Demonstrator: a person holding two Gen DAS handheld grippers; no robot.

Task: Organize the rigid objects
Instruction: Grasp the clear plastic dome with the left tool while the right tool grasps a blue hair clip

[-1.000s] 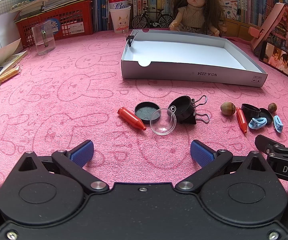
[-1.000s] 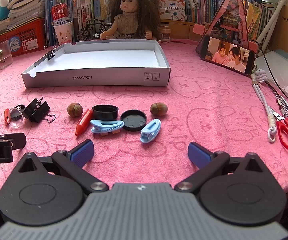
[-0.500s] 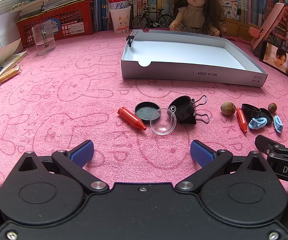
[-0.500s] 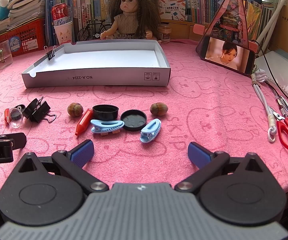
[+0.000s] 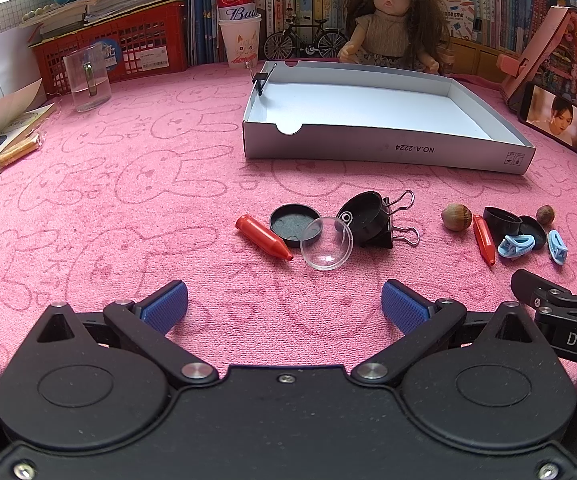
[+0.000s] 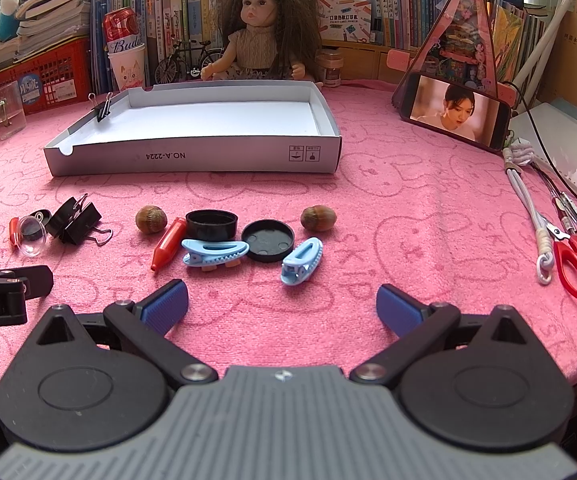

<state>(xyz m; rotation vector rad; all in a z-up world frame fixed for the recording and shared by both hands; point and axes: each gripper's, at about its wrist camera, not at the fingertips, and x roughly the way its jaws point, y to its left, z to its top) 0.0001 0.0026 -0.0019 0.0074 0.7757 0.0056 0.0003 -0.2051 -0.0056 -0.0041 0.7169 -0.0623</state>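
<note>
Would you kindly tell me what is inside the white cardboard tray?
The white cardboard tray shows a bare floor; a small black binder clip grips its left wall. Its near wall hides the floor's front strip.
</note>
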